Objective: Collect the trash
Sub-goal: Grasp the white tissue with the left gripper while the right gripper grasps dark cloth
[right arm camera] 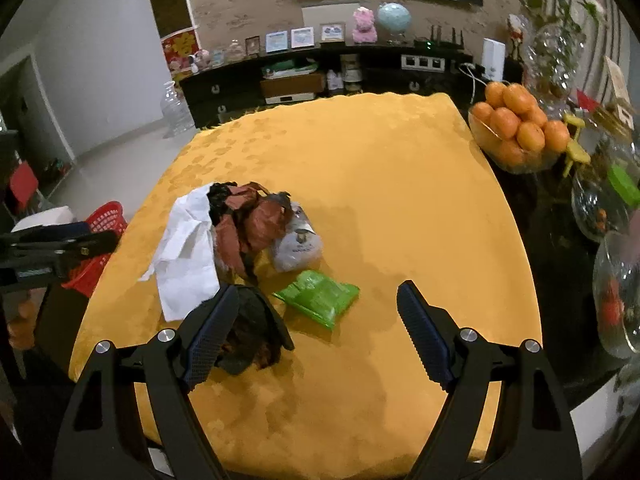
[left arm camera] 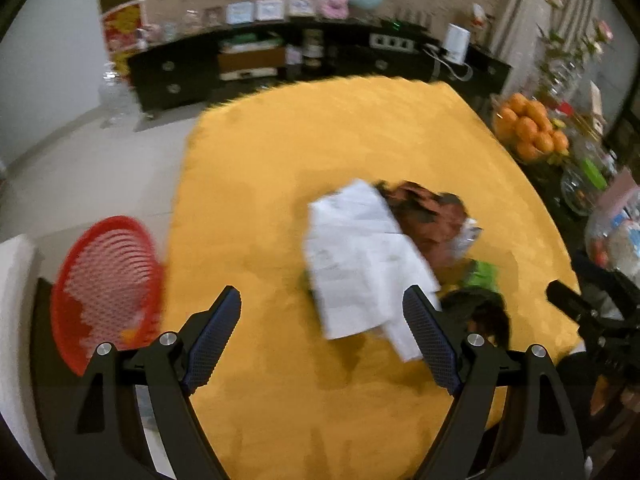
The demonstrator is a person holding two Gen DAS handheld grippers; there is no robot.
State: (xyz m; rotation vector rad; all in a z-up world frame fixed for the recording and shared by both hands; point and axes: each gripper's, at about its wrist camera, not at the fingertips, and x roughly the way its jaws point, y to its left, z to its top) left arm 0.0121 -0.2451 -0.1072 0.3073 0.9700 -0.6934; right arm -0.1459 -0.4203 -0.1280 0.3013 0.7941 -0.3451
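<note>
Matt yellow cloth with woven pattern, crumpled white paper, glossy green plastic packet.

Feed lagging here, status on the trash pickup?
Both grippers open, empty. Trash pile on yellow table, untouched. Red basket at left. Nothing blocking.

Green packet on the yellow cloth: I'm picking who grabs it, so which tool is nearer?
Right. The right tool hangs open just above the green packet; the left tool is open over the white paper, with the packet beyond its right finger.
</note>
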